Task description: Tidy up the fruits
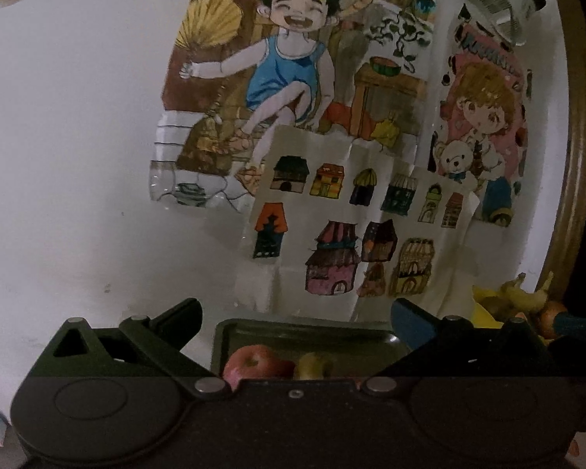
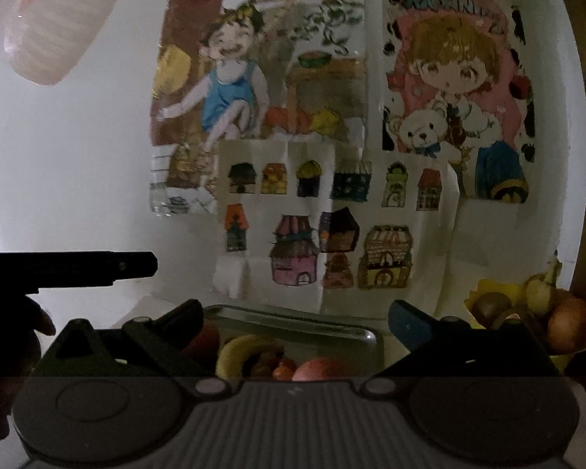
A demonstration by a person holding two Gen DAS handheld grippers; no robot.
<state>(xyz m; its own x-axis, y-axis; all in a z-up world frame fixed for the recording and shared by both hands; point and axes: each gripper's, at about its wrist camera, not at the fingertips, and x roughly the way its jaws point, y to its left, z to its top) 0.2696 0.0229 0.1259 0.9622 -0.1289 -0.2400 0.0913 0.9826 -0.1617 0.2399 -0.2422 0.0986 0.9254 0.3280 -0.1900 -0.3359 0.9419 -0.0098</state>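
Note:
In the left wrist view my left gripper (image 1: 295, 314) stands open and holds nothing. Just beyond its fingers lies a dark tray (image 1: 304, 330) with a red apple (image 1: 254, 359) and a yellowish apple (image 1: 314, 365) in it. The right wrist view shows my right gripper (image 2: 297, 312) open and holding nothing as well, in front of the same tray (image 2: 367, 336). There the tray holds a banana (image 2: 238, 348), a red apple (image 2: 320, 369) and small dark fruits (image 2: 269, 363). The gripper bodies hide the tray's near part.
A yellow holder (image 2: 492, 287) with more fruits (image 2: 566, 324) stands to the right of the tray, also seen as fruits (image 1: 519, 297). Children's drawings (image 1: 332, 203) cover the white wall behind. A wooden frame (image 1: 578, 156) runs up the right. A black bar (image 2: 129, 265) and a hand (image 2: 39, 320) sit at the left.

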